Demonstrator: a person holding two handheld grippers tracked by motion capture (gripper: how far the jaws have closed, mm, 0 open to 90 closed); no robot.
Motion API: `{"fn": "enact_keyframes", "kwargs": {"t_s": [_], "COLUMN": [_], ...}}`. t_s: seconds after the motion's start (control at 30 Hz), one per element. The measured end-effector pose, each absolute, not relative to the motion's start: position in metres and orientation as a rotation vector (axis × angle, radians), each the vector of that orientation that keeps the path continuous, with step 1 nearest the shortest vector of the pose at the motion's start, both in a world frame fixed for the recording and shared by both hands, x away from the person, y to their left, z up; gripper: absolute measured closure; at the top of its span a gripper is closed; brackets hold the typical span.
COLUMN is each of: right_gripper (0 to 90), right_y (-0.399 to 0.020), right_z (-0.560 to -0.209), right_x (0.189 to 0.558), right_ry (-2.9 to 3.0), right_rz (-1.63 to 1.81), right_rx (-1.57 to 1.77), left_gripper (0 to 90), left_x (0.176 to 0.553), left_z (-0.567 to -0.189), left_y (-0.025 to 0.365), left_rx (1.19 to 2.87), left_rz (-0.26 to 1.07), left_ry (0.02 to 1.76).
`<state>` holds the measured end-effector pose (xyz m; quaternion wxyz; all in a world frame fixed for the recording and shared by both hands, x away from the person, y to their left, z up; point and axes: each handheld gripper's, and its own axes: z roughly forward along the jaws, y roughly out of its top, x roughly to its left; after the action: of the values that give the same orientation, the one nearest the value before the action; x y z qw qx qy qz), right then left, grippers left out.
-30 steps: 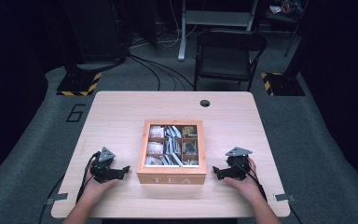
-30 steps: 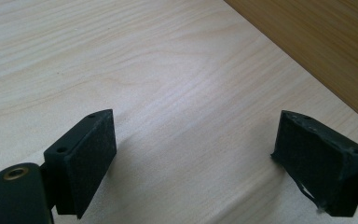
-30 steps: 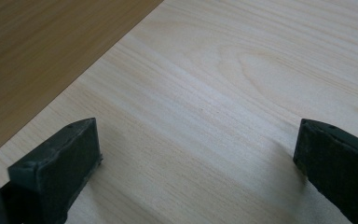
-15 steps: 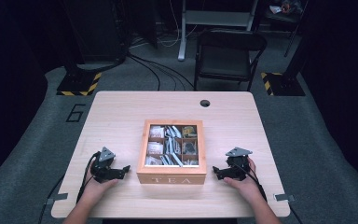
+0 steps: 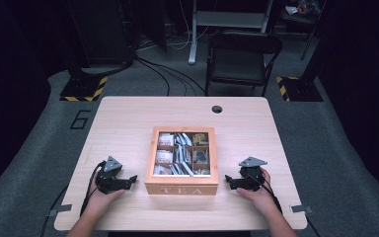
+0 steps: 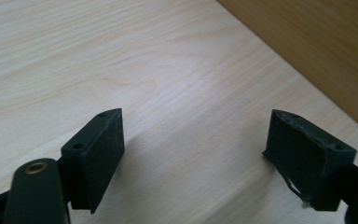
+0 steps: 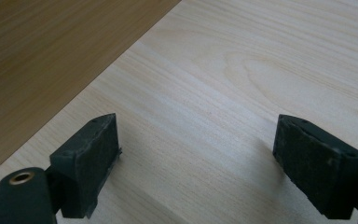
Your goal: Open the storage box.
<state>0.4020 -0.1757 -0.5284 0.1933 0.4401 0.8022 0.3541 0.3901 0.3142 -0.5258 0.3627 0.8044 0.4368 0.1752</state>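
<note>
Overhead, tea box (image 5: 181,160) compartments show; gripper views catch its wall.

In the high view, the contents of the tea box (image 5: 181,188) are too small to be told apart; pale packets and darker ones are made out in its compartments, no more. The person's forearms are cut off at 6 o'clock. In the left gripper view, the box wall (image 6: 317,51) is cut off at 2 o'clock, and the right finger (image 6: 307,158) at the 4 o'clock corner. In the right gripper view, the box wall (image 7: 42,56) is cut off at 10 o'clock.
</note>
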Motion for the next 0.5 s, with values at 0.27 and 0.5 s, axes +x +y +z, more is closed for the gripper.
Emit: {"fn": "enact_keyframes", "kwargs": {"t_s": [0.27, 0.5], "right_gripper": [14.9, 29.3], "right_y": [-0.176, -0.172], "right_z": [-0.528, -0.522], "right_x": [0.402, 0.400], "right_ry": [2.252, 2.286], "right_rz": [0.997, 0.962], "right_rx": [1.233, 1.240], "left_gripper": [31.0, 36.4], "left_x": [0.383, 0.375], "left_z": [-0.513, -0.499], "left_y": [0.312, 0.313], "left_rx": [2.044, 2.010], "left_rz": [0.415, 0.416], "left_ry": [1.125, 1.100]}}
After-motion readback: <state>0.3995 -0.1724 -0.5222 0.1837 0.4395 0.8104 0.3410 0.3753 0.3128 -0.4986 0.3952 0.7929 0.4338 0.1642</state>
